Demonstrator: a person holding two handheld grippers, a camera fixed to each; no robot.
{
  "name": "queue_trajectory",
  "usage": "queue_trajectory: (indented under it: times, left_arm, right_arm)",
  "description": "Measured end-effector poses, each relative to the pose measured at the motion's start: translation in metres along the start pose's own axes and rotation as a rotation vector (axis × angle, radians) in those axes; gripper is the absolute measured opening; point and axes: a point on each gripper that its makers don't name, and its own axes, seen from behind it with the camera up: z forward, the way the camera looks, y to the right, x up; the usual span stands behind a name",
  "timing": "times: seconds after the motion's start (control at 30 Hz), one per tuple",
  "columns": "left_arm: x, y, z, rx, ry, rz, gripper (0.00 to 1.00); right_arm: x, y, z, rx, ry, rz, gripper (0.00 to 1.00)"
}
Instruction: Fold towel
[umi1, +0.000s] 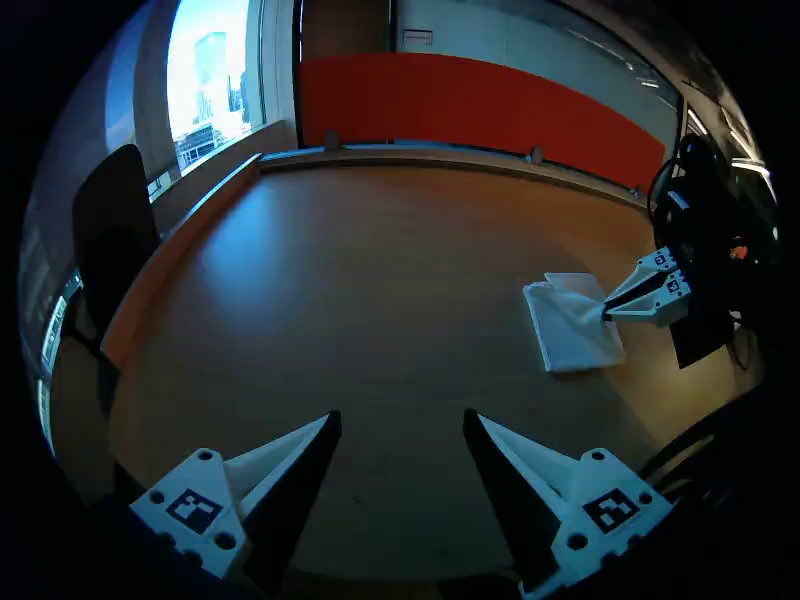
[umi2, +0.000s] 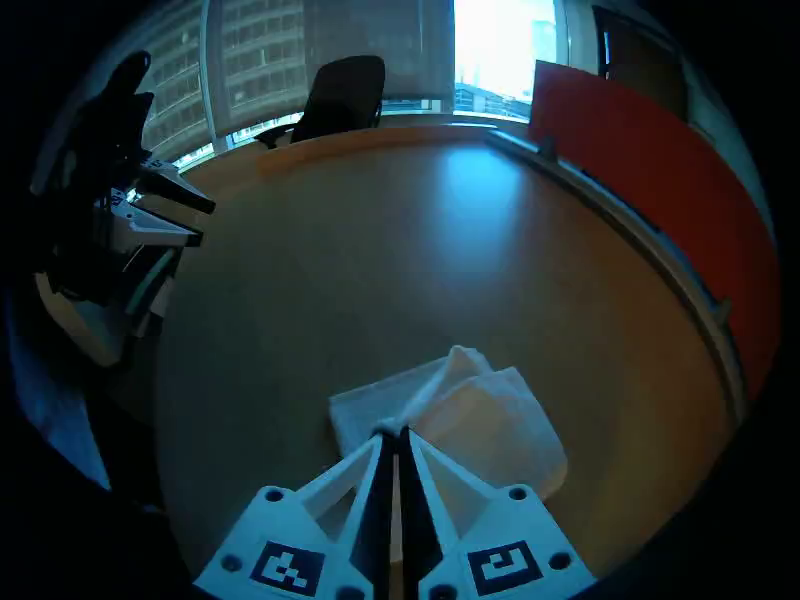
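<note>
Wooden counter (umi1: 380, 260), red partition (umi1: 480, 100) along its far edge. White towel (umi2: 480, 420) lay folded toward the counter's right edge. Your right gripper (umi2: 393, 432) had its fingers clamped on a raised towel fold; your left gripper (umi1: 400, 420) hovered over bare counter, fingers spread apart.

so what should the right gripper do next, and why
Likely carry the pinched edge across and lay it over the far side. The right gripper is shut on a raised fold of the towel, which lies bunched on the table; the left gripper is open, well apart from it.
</note>
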Motion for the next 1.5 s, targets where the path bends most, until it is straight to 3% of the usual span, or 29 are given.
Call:
queue_trajectory:
  times: [0.1, 0.17, 0.27, 0.37, 0.43, 0.77, 1.5]
  left_arm:
    - [0.000, 0.001, 0.001, -0.003, -0.002, 0.001, 0.90]
    - [0.001, 0.002, 0.001, -0.006, -0.003, 0.001, 0.90]
    - [0.001, 0.002, 0.001, -0.008, -0.004, 0.001, 0.90]
    - [0.002, 0.002, 0.001, -0.006, -0.003, 0.005, 0.90]
    - [0.003, 0.002, 0.001, -0.005, -0.002, 0.008, 0.90]
    - [0.004, 0.003, -0.001, -0.004, 0.001, 0.012, 0.90]
    - [0.004, 0.007, 0.000, -0.009, 0.002, 0.022, 0.90]
  right_arm:
    - [0.001, 0.002, -0.001, -0.010, 0.002, 0.005, 0.09]
    - [0.001, 0.002, -0.003, -0.016, 0.004, 0.007, 0.18]
    - [0.000, 0.003, -0.004, -0.022, 0.006, 0.013, 0.36]
    - [-0.001, 0.006, -0.006, -0.042, 0.009, 0.024, 0.65]
    - [-0.003, 0.007, -0.008, -0.051, 0.012, 0.035, 0.74]
    - [-0.019, 0.008, -0.016, -0.077, 0.011, 0.101, 0.77]
    - [-0.088, 0.001, -0.027, -0.114, -0.080, 0.170, 0.77]
